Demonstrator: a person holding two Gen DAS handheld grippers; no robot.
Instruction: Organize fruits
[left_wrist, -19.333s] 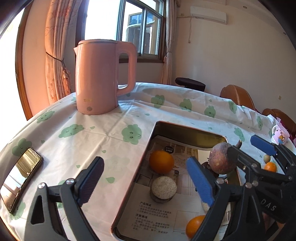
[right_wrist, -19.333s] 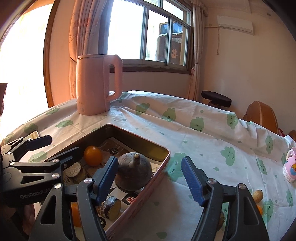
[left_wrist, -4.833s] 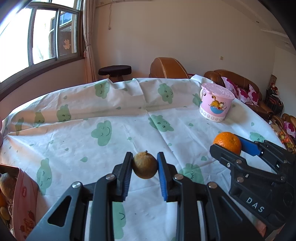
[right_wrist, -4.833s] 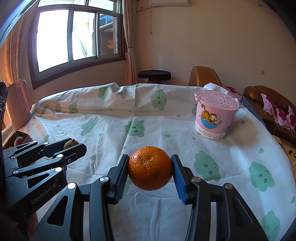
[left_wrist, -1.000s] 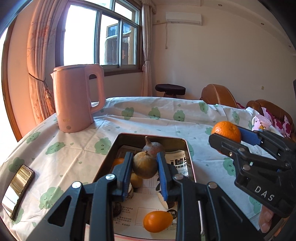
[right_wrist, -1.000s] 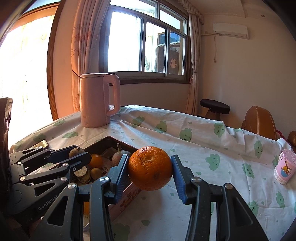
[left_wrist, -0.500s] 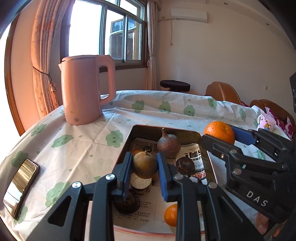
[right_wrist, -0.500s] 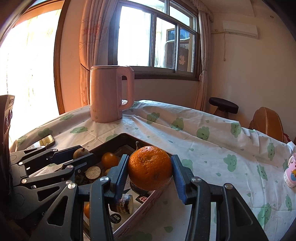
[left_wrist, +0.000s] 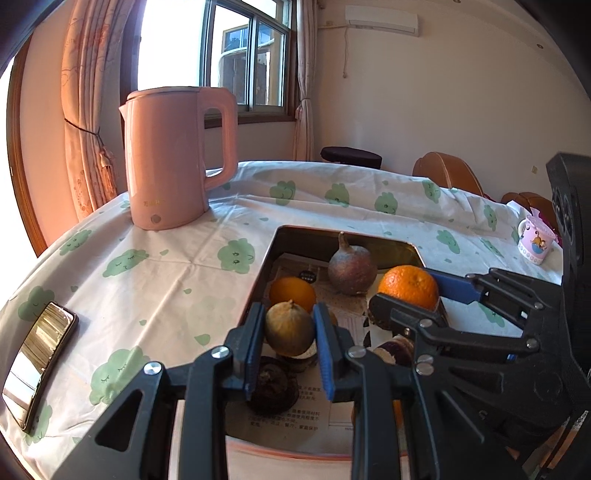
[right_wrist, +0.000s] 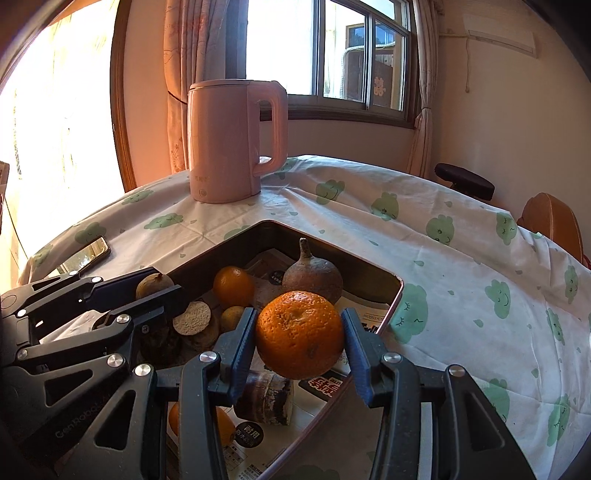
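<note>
A sunlit room with a curtained window lies behind a round tabletop (left_wrist: 177, 266) covered in a white cloth printed with green smiling clouds. Toward the window side stands a tall pink plastic electric kettle (left_wrist: 173, 162), and near the tabletop's edge lies a dark smartphone with a glossy screen (left_wrist: 37, 362). Far off by the opposite edge sits a small pink cartoon-printed cup (left_wrist: 535, 242).

In the middle rests a rectangular metal tray lined with printed paper (right_wrist: 397, 295). Inside it sit a grey-brown pear-shaped fruit with a stem (right_wrist: 312, 275), a small smooth orange (right_wrist: 233, 286), a little yellowish fruit (right_wrist: 231, 317), a round pale cut-faced piece (right_wrist: 192, 317) and some dark wrinkled lumps (left_wrist: 271, 384); a further orange fruit (right_wrist: 221, 421) shows low between the right tool's arms.

The left tool (left_wrist: 290, 332) hangs over the near part of the tray, its blue-padded fingers (left_wrist: 255, 332) pinching a small round brownish-green fruit (left_wrist: 290, 326) from both sides, held clear above the tray's contents. The right tool (right_wrist: 299, 334) is just beside it over the tray's right half, pinching a large rough-skinned orange (right_wrist: 299, 334) between its blue pads, also lifted above the paper lining.
</note>
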